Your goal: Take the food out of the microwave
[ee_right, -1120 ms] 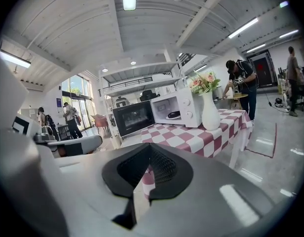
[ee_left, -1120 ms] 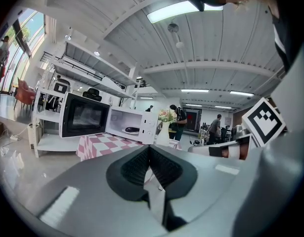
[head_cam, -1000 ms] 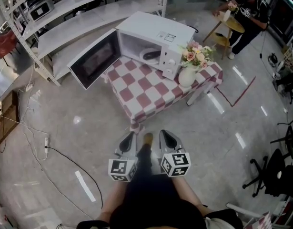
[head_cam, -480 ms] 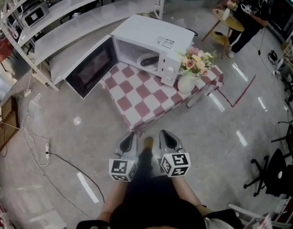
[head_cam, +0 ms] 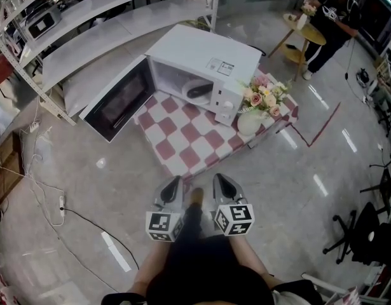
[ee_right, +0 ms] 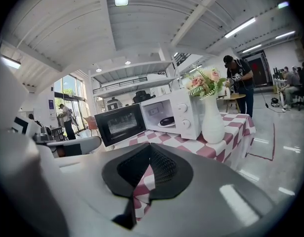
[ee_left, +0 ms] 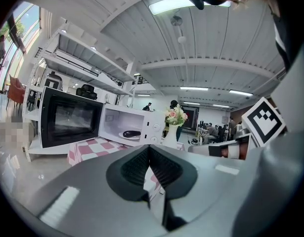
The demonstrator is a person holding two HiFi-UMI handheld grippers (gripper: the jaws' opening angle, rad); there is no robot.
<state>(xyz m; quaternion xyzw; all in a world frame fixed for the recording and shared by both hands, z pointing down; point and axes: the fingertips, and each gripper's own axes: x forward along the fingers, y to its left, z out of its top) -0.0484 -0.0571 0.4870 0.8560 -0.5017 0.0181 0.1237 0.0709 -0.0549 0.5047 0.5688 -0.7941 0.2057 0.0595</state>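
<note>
A white microwave [head_cam: 205, 59] stands on a table with a red-and-white checked cloth [head_cam: 185, 142], its dark-windowed door [head_cam: 116, 100] swung wide to the left. Inside, dark oblong food [head_cam: 199, 91] lies on a white plate. My left gripper [head_cam: 172, 183] and right gripper [head_cam: 221, 180] hang side by side over the floor, short of the table's near edge, both shut and empty. In the left gripper view the food [ee_left: 131, 133] shows far beyond the shut left gripper [ee_left: 148, 150]. The right gripper view shows the food [ee_right: 167, 121] past the shut right gripper [ee_right: 149, 149].
A white vase of pink flowers [head_cam: 250, 110] stands on the table right of the microwave. White shelving [head_cam: 74, 24] runs behind and to the left. A cable and power strip [head_cam: 61, 192] lie on the floor at left. A person [head_cam: 332, 18] stands by a round table, back right.
The table and microwave have drawn nearer and lower in the head view as I walk toward them. Both grippers stay shut and level in front of me.
</note>
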